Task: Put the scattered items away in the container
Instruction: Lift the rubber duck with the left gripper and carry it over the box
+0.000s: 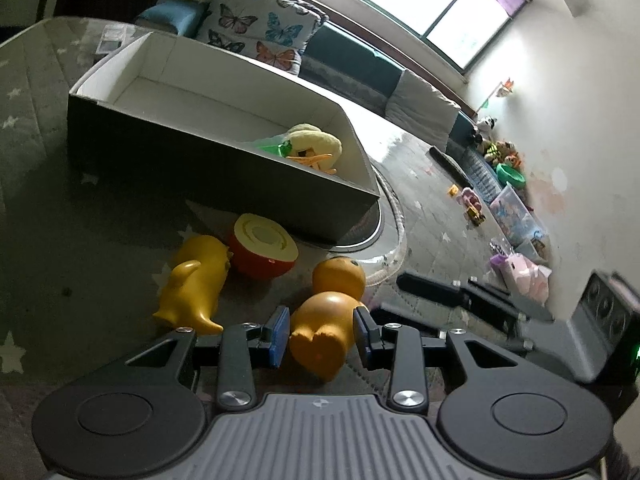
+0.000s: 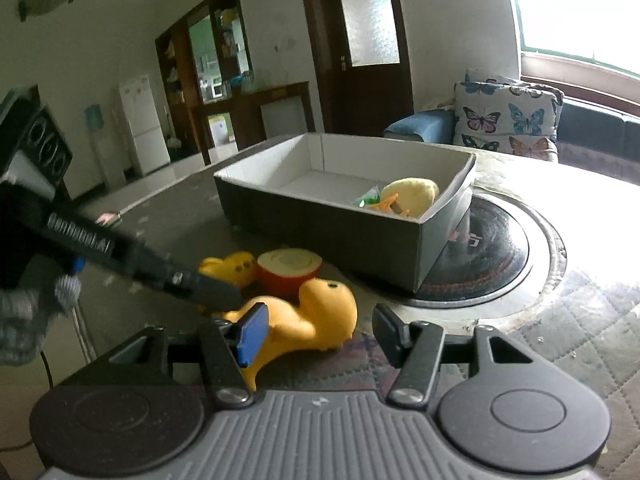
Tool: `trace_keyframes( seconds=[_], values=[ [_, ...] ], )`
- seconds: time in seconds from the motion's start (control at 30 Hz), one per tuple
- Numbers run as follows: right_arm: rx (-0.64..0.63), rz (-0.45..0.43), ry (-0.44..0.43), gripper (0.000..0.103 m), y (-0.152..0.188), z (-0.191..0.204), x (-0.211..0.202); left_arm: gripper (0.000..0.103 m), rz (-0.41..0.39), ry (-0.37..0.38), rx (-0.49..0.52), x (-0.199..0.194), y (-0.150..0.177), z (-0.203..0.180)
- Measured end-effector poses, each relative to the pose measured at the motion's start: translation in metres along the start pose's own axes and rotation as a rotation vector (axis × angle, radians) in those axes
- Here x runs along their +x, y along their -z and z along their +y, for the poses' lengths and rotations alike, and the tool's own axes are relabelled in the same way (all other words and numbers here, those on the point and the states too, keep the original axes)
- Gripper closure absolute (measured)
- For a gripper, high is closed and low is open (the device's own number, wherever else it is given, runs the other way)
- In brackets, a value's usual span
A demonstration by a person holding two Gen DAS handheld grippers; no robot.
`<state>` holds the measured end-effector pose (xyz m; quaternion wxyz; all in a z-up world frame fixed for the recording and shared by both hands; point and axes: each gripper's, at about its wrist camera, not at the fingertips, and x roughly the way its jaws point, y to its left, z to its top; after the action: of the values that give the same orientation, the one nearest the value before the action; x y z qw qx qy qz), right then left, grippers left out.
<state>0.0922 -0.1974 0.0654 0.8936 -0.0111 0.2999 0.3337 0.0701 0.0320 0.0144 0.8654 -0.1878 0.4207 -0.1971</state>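
Observation:
An orange rubber duck point(image 1: 326, 322) lies on its side on the quilted table, and my left gripper point(image 1: 322, 330) has its blue pads on both sides of the body, closing around it. The duck also shows in the right wrist view point(image 2: 308, 320). My right gripper point(image 2: 316, 332) is open and empty just in front of the duck. A yellow duck toy point(image 1: 196, 284) and a toy apple half point(image 1: 262, 250) lie beside it. The grey open box point(image 1: 224, 168), white inside, holds a yellow plush point(image 1: 316, 146) and a green item point(image 1: 272, 146).
The box stands partly on a round dark stove plate point(image 2: 500, 256) set in the table. A butterfly cushion point(image 1: 256, 24) and sofa lie behind. Toys and bins point(image 1: 508, 208) line the far wall on the floor.

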Motion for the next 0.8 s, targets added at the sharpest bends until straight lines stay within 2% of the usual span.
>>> trace_keyframes(
  seconds=[0.2,0.53,0.7,0.73,0.8],
  values=[
    [0.074,0.008,0.002,0.045,-0.012,-0.008,0.012,0.066,0.013,-0.026,0.061,0.001,0.008,-0.007],
    [0.214,0.107,-0.016,0.046,-0.014,-0.016,0.05,0.066,0.018,-0.063,0.132,0.008,0.018,-0.02],
    [0.28,0.127,-0.036,0.052,-0.012,-0.022,0.054,0.066,0.025,-0.085,0.134,0.013,0.02,-0.019],
    [0.286,0.128,-0.04,0.057,-0.012,-0.023,0.054,0.066,0.026,-0.088,0.135,0.014,0.021,-0.019],
    [0.293,0.13,-0.046,0.059,-0.012,-0.024,0.054,0.065,0.027,-0.084,0.132,0.016,0.022,-0.017]
  ],
)
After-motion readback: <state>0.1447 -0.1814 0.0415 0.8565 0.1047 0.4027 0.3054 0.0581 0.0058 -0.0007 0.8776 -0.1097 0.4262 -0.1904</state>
